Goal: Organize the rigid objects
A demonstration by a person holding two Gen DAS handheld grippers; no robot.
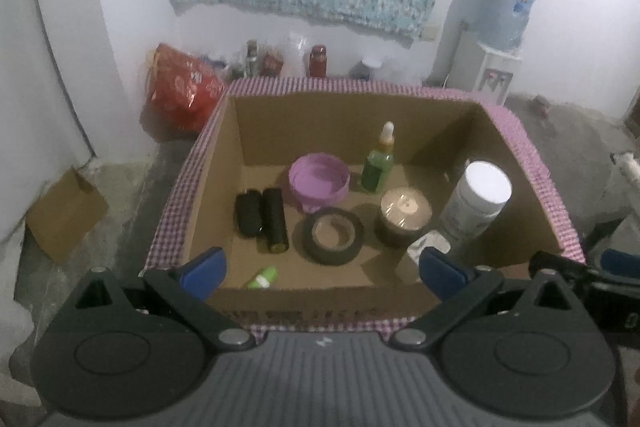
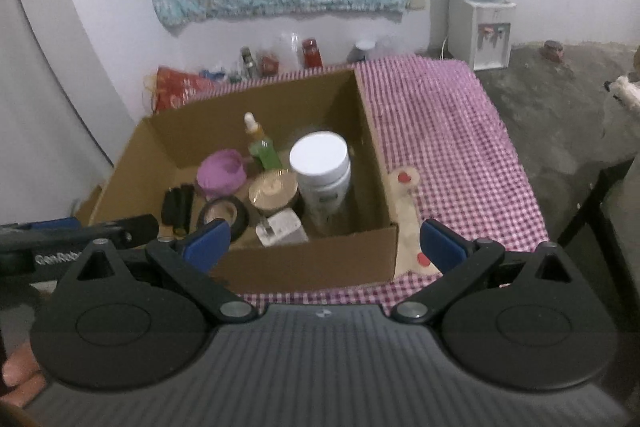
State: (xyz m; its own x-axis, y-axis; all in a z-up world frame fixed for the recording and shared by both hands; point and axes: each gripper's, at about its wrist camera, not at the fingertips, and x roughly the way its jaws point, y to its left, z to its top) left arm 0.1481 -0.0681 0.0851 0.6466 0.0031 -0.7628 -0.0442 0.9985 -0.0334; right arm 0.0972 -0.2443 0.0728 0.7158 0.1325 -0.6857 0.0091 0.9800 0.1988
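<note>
From the left wrist view, the cardboard box sits on a pink checked cloth, its open top facing up. Inside it, two black cylinders lie on their sides, side by side, their long axes running from the near wall toward the far wall. Right of them a black tape roll lies flat, hole upward. Behind the tape roll a purple bowl sits mouth up. A green dropper bottle stands upright just right of the bowl, white tip pointing up. A round gold-topped tin stands right of the tape roll, and a tall white-lidded jar stands upright by the box's right wall. A small green and white tube lies near the box's near wall. The left gripper hovers over the box's near edge, blue fingers spread wide with nothing between them.

From the right wrist view, the same box lies ahead and left of centre. The jar stands upright in the box's right near corner, the tin just left of it, and a white plug adapter lies in front of the tin. The right gripper hangs over the box's near wall, jaws fully apart and empty. A cream cloth patch with red spots lies just right of the box.
</note>
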